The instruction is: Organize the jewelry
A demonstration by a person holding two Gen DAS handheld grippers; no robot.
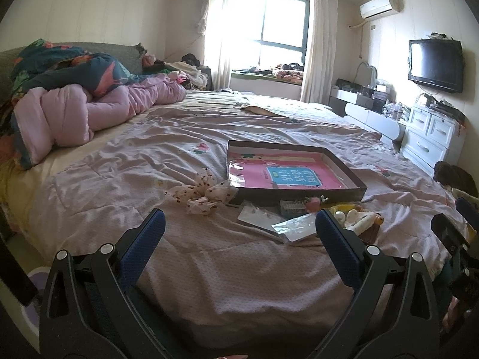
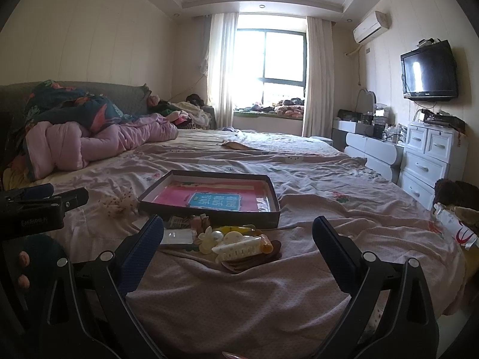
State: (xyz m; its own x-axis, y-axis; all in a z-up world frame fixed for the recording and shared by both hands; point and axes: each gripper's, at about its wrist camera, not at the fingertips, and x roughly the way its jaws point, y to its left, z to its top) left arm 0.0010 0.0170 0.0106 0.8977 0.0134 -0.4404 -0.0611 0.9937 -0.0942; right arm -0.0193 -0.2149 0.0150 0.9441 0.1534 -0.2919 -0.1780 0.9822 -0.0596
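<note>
A shallow dark box (image 1: pixel 344 161) with a pink printed sheet inside lies on the bed; it also shows in the right wrist view (image 2: pixel 209 214). In front of it is a heap of hair clips and accessories (image 2: pixel 236 245), seen at the right in the left wrist view (image 1: pixel 359 218), beside clear plastic packets (image 1: pixel 287 226). A spotted fabric scrunchie (image 1: pixel 199 194) lies left of the box. My left gripper (image 1: pixel 239 230) is open and empty above the bedspread. My right gripper (image 2: pixel 238 233) is open and empty, just short of the heap.
A pink quilt (image 1: pixel 89 110) and a dark floral blanket (image 1: pixel 60 65) are piled at the bed's left. White drawers (image 2: pixel 425 161) and a wall TV (image 2: pixel 429 71) stand at the right. A window with curtains (image 2: pixel 269 59) is behind.
</note>
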